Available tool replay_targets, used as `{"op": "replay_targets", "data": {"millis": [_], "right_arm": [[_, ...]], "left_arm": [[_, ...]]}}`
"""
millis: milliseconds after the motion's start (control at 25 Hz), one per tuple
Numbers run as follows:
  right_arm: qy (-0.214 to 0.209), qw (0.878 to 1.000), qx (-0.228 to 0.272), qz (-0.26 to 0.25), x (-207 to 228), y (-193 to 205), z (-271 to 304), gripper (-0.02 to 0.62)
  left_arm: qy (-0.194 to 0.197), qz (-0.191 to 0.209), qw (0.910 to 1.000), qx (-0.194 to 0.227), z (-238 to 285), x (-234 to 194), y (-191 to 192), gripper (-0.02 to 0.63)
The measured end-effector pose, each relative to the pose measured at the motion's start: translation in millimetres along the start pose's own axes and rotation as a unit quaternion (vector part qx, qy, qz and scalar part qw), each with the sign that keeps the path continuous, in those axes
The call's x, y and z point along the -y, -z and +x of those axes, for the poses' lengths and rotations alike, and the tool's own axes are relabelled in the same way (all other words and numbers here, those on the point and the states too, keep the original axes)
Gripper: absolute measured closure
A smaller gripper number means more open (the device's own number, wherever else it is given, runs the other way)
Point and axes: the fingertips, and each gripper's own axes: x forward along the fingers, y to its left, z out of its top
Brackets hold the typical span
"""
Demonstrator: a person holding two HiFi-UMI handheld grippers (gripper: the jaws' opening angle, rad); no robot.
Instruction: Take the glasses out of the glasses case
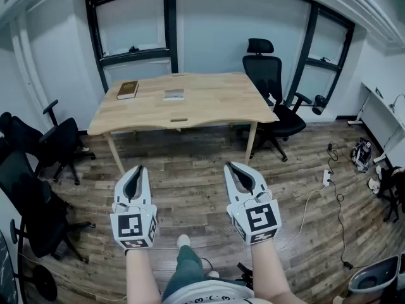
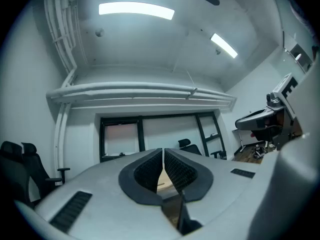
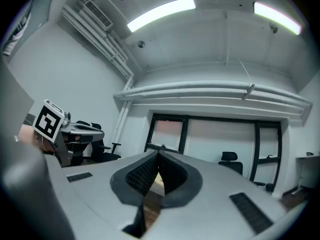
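Observation:
A brown, flat, box-like case (image 1: 127, 89) lies on the far left part of the wooden table (image 1: 209, 103). A small pale object (image 1: 173, 94) lies near the table's middle; it is too small to tell what it is. No glasses show. Both grippers are held side by side over the floor, well short of the table. My left gripper (image 1: 138, 169) is shut with nothing in it, and so is my right gripper (image 1: 231, 166). In the left gripper view the left gripper (image 2: 163, 151) has its jaws together, pointing toward the table and windows. The right gripper (image 3: 158, 154) in its own view is likewise shut.
A black office chair (image 1: 274, 86) stands at the table's right end. Two more black chairs (image 1: 56, 142) stand at the left. Cables and a power strip (image 1: 327, 177) lie on the wooden floor at right. The person's leg (image 1: 187, 265) shows below the grippers.

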Motion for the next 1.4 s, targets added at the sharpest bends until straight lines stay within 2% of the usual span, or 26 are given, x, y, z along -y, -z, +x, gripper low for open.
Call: {"op": "replay_targets", "data": {"millis": [320,600,800,1160,1400], "right_arm": [[-0.003,1.0,0.0,0.001,0.4,5.7,5.1,0.545],[0.005,1.0,0.0,0.028,21.4,17.9,44.3,0.545],[-0.001,1.0,-0.013,0.024,26.4,31.7,107.8,0.545],[-0.02,0.999,-0.03,0.027,51.4,54.8,263.8,0.545],[-0.015,0.999,-0.041,0.028,72.1,61.0,359.7,0.545]], "left_arm": [[-0.003,-0.008,1.0,0.001,7.4,-5.5,3.6,0.58],[0.017,-0.024,0.9996,-0.001,49.0,-7.3,20.5,0.58],[0.03,-0.037,0.9987,-0.016,99.3,-32.9,42.9,0.58],[0.004,-0.05,0.9984,-0.028,229.7,-115.0,89.2,0.578],[0.014,-0.046,0.9982,-0.036,317.5,-159.9,103.4,0.58]]}}
